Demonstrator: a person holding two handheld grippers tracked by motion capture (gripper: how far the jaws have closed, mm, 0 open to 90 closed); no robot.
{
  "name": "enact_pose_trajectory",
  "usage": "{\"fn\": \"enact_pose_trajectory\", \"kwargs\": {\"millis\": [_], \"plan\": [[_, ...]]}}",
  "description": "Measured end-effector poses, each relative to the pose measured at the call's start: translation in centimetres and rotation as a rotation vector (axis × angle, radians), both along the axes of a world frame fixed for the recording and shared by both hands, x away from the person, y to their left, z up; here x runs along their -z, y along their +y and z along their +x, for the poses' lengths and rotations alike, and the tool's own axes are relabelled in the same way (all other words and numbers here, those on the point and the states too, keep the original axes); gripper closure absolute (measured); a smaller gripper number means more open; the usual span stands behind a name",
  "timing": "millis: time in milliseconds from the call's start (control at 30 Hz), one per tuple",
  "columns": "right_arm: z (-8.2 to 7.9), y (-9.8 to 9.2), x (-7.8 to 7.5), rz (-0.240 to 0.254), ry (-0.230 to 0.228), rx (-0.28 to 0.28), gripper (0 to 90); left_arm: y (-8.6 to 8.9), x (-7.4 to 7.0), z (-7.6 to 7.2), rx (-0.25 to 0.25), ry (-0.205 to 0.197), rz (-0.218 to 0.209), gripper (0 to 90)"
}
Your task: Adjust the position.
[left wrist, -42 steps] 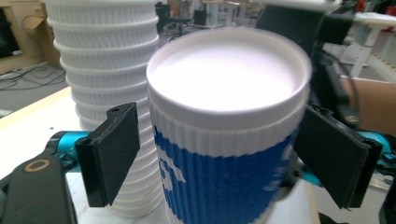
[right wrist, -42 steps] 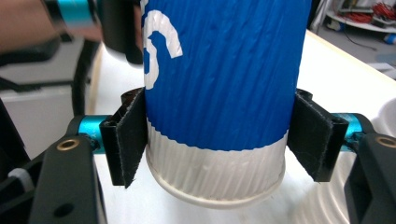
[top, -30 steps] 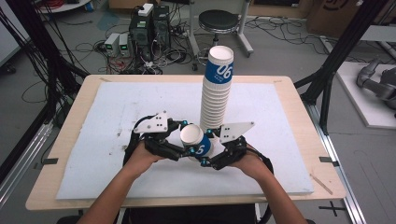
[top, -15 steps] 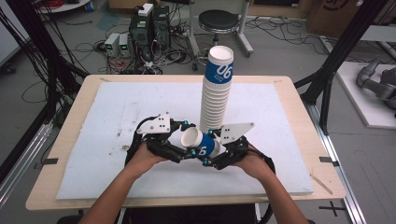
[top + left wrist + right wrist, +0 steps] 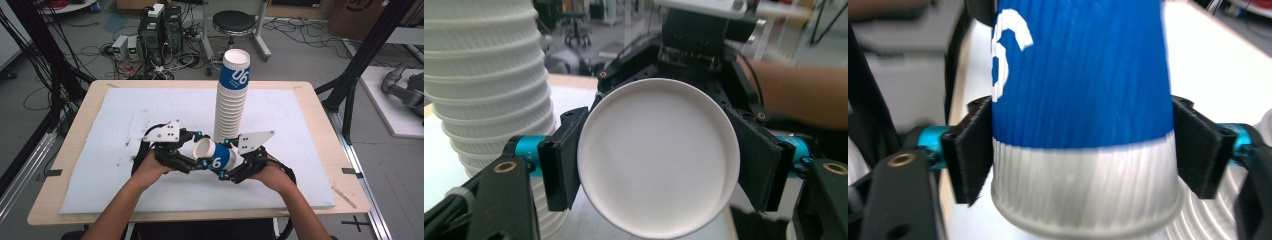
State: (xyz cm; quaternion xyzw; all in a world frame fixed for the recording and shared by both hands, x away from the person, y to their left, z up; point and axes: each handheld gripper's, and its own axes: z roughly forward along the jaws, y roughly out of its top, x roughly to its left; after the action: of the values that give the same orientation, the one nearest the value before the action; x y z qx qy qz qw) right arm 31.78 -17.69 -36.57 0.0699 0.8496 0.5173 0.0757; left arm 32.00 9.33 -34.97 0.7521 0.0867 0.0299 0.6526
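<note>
Plainly, one cup between two hands

Just in front of the tall stack [image 5: 231, 100] on the desk [image 5: 125, 115], a lone paper cup [image 5: 216, 155] lies sideways in mid-air. The right hand-held gripper [image 5: 1083, 165] clamps its base end; the left hand-held gripper [image 5: 659, 170] has just closed, pads against the rim, probably steadying it for a handover.

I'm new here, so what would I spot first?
The tall tower of paper cups mid-table, topped by a blue 06. Before it, one cup lies sideways between the left gripper, whose jaws just closed on its rim, and the right gripper, whose jaws just opened wider round its base.
</note>
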Motion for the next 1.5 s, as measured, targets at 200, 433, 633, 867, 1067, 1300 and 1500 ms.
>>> {"fn": "enact_pose_trajectory", "kwargs": {"millis": [200, 433, 633, 867, 1067, 1300, 1500], "plan": [[0.4, -0.7, 0.3, 0.168, 0.115, 0.003, 14.8, 0.3, -0.1, -0.1, 0.006, -0.011, -0.084, 30.3], [0.1, -1.2, -0.5, 0.082, 0.014, -0.027, 25.5, 0.3, 0.5, 0.3, 0.003, 0.044, 0.007, 28.1], [-0.2, -1.1, -0.9, -0.076, -0.052, -0.031, 27.1, -0.6, 1.1, 0.1, 0.017, 0.005, 0.126, 25.3], [-0.1, -1.6, -1.0, -0.015, 0.008, -0.041, 21.3, -0.2, 1.3, 0.4, 0.060, 0.024, 0.085, 28.5], [0.5, -3.0, -1.1, 0.145, 0.081, 0.013, 18.4, 0.6, 1.3, 0.8, 0.041, 0.048, -0.004, 29.1], [0.6, -2.3, -0.3, 0.170, 0.135, -0.030, 15.7, 0.2, 1.5, 0.6, 0.080, 0.044, -0.049, 29.6], [0.4, -2.0, -0.1, 0.138, 0.120, -0.071, 23.4, 0.3, 1.7, 0.6, 0.097, 0.062, -0.043, 30.3]]}}
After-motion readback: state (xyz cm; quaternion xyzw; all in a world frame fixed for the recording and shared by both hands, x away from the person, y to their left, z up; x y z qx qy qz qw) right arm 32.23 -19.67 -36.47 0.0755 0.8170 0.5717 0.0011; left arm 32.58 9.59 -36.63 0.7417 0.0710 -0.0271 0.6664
